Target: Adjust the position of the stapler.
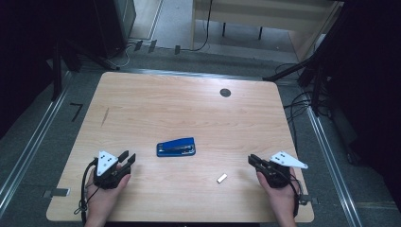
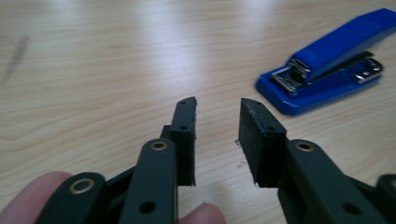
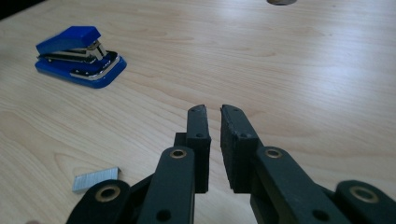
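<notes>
Stapler point(image 1: 176, 147) sits near the middle of the desk point(image 1: 156, 101), a little toward your near edge, lying flat with its blue top slightly raised over the metal magazine. In the left gripper view the stapler point(image 2: 327, 63) lies ahead and to the right of the fingers, well apart from them; in the right gripper view the stapler point(image 3: 77, 56) lies far off to the upper left.

Your left gripper point(image 1: 126, 160) rests close to the near left corner of the desk, its fingers pointing toward the stapler. Those fingers point(image 2: 184, 140) stand spread with a clear gap between them, and only bare wood shows in the gap. Nothing is pinched.

Your right gripper point(image 1: 253, 161) rests close to the near right corner, aimed inward across the desk. Its fingers point(image 3: 198, 144) are drawn nearly together, with a narrow slit left between the pads, and nothing sits in that slit.

A strip of staples point(image 1: 222, 178) lies on the desk between the stapler and your right gripper, nearer the near edge than the stapler. In the right gripper view the strip point(image 3: 95, 179) lies just left of the gripper, not touching it.

A dark round grommet point(image 1: 225, 92) sits in the desk near the far edge, right of centre.
</notes>
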A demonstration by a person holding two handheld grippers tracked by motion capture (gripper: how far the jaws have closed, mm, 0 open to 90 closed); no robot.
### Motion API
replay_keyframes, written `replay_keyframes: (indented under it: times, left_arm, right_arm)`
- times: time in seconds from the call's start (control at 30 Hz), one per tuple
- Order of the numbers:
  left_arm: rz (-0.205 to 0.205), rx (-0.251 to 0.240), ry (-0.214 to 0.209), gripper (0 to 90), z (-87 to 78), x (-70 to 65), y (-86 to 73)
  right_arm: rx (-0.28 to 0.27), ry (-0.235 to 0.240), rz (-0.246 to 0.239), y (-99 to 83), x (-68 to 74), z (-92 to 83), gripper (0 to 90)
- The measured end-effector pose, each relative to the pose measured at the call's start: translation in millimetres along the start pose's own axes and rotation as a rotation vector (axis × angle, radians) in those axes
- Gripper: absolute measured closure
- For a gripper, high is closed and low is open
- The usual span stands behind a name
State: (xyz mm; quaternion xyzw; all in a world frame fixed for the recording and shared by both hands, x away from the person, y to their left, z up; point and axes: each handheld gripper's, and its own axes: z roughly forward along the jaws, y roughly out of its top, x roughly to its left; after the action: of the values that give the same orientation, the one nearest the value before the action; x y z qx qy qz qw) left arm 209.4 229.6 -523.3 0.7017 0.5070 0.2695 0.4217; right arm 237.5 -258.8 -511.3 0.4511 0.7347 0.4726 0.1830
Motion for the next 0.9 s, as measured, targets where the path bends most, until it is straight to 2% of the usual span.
replay_keyframes:
  times: [0.07,0.13,0.17,0.2,0.3,0.37,0.47,0.5,0.6,0.77,0.8,0.9]
  left_arm:
    - [-0.005,0.012,-0.018,75.4,3.6,-4.0,0.6]
    - [-0.005,0.025,-0.027,78.4,6.0,-7.0,1.7]
    - [-0.004,0.032,-0.032,78.4,7.1,-8.6,2.5]
    - [-0.004,0.047,-0.047,81.8,9.7,-11.8,4.4]
    - [0.002,0.057,-0.062,87.3,13.9,-16.2,6.3]
    - [0.002,0.062,-0.089,89.2,21.5,-22.2,9.7]
    - [0.004,0.070,-0.095,90.0,27.5,-26.8,11.3]
    - [0.012,0.089,-0.099,90.0,32.6,-30.4,12.0]
    - [0.026,0.108,-0.116,90.0,38.5,-36.2,13.7]
    - [0.039,0.122,-0.121,90.0,44.5,-43.9,16.0]
    - [0.056,0.130,-0.122,90.0,46.6,-47.2,16.7]
    - [0.053,0.133,-0.125,90.0,47.9,-48.3,17.3]
  right_arm:
    - [0.019,0.025,-0.048,8.0,12.1,17.8,84.8]
    - [0.031,0.035,-0.068,11.3,16.9,27.0,88.6]
    - [0.031,0.035,-0.068,11.3,16.9,27.0,88.6]
    - [0.036,0.016,-0.066,13.5,21.6,36.1,89.6]
    - [0.045,0.017,-0.062,16.1,25.4,44.9,90.0]
    - [0.057,0.042,-0.067,21.5,31.9,57.2,90.0]
    - [0.057,0.048,-0.071,24.0,36.5,65.2,90.0]
    - [0.083,0.058,-0.074,26.0,40.8,75.4,90.0]
    - [0.103,0.073,-0.070,30.0,45.4,86.2,90.0]
    - [0.109,0.094,-0.071,38.9,50.2,100.1,90.0]
    - [0.100,0.102,-0.076,43.0,53.2,107.1,90.0]
    - [0.118,0.111,-0.098,46.4,57.0,115.9,90.0]
